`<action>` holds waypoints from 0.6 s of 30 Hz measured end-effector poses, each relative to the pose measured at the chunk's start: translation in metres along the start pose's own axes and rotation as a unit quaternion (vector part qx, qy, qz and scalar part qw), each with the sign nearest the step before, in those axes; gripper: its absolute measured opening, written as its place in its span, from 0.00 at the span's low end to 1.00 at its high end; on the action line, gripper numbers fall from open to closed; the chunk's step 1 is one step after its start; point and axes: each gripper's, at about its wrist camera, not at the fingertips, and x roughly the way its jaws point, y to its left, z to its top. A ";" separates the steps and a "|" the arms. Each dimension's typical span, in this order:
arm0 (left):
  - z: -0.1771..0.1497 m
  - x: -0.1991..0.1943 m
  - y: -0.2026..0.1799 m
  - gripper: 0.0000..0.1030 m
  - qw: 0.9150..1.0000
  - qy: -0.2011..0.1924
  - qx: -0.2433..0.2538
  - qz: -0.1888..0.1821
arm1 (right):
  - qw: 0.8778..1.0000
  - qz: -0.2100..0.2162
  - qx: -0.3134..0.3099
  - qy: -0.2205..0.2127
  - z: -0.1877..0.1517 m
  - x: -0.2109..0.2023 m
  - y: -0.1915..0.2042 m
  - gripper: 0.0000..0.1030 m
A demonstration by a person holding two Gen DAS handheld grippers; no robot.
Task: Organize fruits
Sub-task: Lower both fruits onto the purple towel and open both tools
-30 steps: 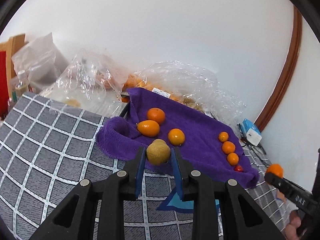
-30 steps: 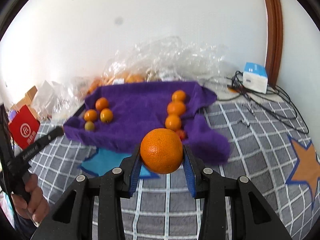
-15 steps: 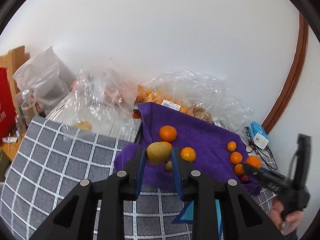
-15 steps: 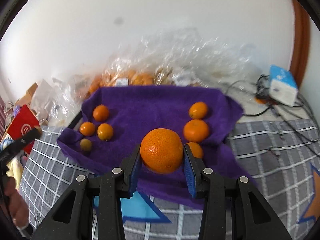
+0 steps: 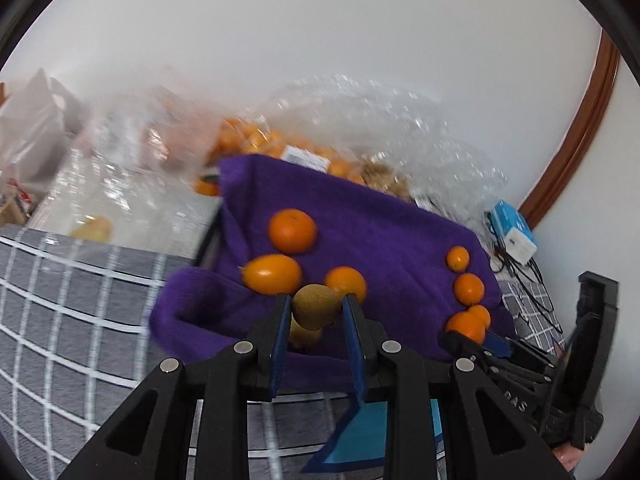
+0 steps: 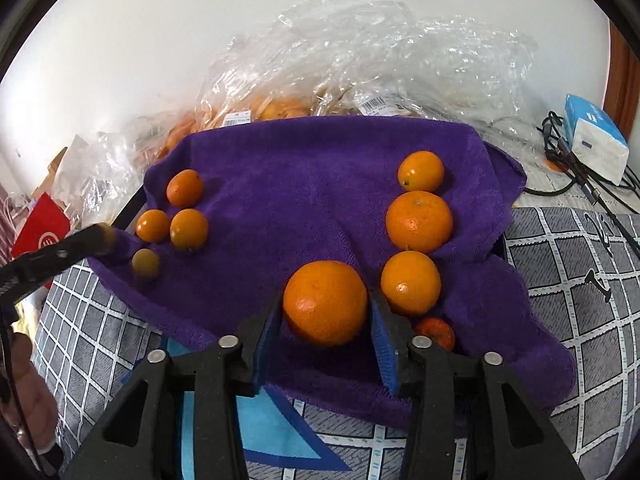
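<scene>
A round orange (image 6: 325, 303) is seen between the right fingers (image 6: 383, 338), a gap showing at each pad. A brownish-green kiwi (image 5: 316, 306) is clamped between the left fingers (image 5: 280, 334).

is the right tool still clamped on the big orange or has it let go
Let go, it seems: the right tool has just been opening, and a gap shows between the orange and each pad, with the orange over the purple towel.

Purple towel (image 6: 320, 184) on grey checked cloth (image 6: 568, 280)

My left tongs (image 5: 315, 312) clamped on a kiwi (image 5: 316, 306), my right tongs (image 6: 326, 320) angled down, jaws just eased apart around an orange (image 6: 325, 303)
</scene>
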 end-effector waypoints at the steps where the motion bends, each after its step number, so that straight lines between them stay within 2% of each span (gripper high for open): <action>1: 0.000 0.005 -0.003 0.24 1.000 0.008 0.003 0.000 | 1.000 -0.001 -0.003 -0.001 0.000 -0.002 0.001 0.45; 5: 0.000 0.021 -0.012 0.24 0.999 0.031 0.013 0.000 | 1.000 0.008 -0.008 -0.019 0.000 -0.014 0.000 0.54; 13: -0.006 0.041 -0.027 0.25 0.997 0.070 0.043 0.013 | 1.000 0.003 -0.004 -0.021 -0.001 -0.020 -0.009 0.54; 18: -0.008 0.041 -0.025 0.25 0.997 0.069 0.038 0.016 | 1.000 -0.003 -0.014 -0.022 -0.003 -0.021 -0.009 0.54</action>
